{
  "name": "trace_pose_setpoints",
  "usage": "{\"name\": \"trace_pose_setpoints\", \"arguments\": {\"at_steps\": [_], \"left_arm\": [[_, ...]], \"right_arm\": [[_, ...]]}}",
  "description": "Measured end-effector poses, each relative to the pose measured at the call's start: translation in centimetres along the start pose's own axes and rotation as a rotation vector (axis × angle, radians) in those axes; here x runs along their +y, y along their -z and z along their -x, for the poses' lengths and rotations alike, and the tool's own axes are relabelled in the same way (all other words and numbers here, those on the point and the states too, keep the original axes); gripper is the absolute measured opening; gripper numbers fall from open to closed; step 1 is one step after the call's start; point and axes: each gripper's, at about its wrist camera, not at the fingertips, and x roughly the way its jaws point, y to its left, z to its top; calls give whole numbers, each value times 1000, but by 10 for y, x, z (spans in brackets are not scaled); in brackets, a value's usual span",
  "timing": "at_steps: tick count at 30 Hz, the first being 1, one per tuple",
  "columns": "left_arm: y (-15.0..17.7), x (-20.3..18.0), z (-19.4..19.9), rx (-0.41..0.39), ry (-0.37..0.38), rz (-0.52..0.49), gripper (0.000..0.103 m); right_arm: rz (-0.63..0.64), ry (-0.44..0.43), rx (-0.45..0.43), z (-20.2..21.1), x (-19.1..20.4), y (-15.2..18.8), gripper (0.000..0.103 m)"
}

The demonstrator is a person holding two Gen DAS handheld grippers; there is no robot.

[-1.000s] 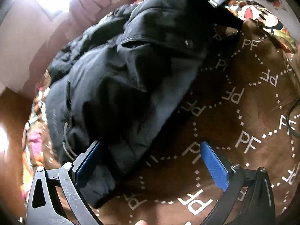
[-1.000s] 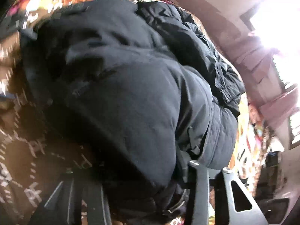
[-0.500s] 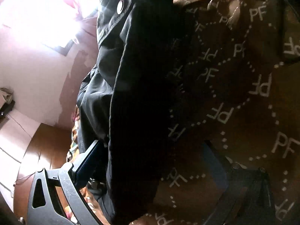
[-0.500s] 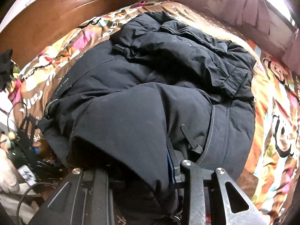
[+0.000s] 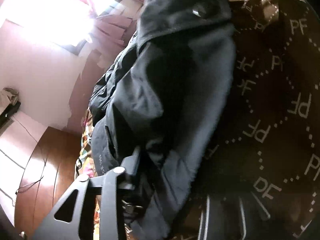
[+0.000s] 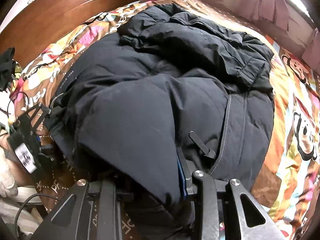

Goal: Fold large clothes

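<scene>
Black padded jacket (image 6: 160, 92) lies bunched on the bed, covering most of the cartoon-print bedspread (image 6: 296, 104); no containers visible. Right gripper (image 6: 152, 178) is clamped on a thick fold at the jacket's near hem, blue pad edge showing against the fabric. Left gripper (image 5: 170, 182) is closing with jacket fabric bunched between its fingers; that view is too dark to tell whether the pads press yet. In the right wrist view it sits at the jacket's left edge. Brown blanket with PF lettering (image 5: 280, 100) lies under the near side. Wooden headboard (image 6: 60, 10) behind, pink wall (image 5: 40, 70), bright window (image 5: 60, 10) with curtain.
</scene>
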Motion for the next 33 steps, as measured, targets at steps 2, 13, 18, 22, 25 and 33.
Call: {"name": "trace_pose_setpoints", "arguments": {"at_steps": [2,13,18,22,25,33], "left_arm": [[-2,9,0,1,15,10,22],[-27,99,30,-65,61,231,8],[-56,131,45,-127,46,343,7],[-79,142,49,-136,59,395,7],[-93,159,42,-126,80,424,6],[-120,184,28,-97,130,507,6]], "right_arm": [[-1,4,0,0,-1,6,30],[-5,-11,-24,2,-2,32,32],[2,-19,-63,10,1,45,38],[11,-19,-124,21,7,54,51],[27,-24,-170,28,12,59,67],[131,86,-218,29,33,62,80]]}}
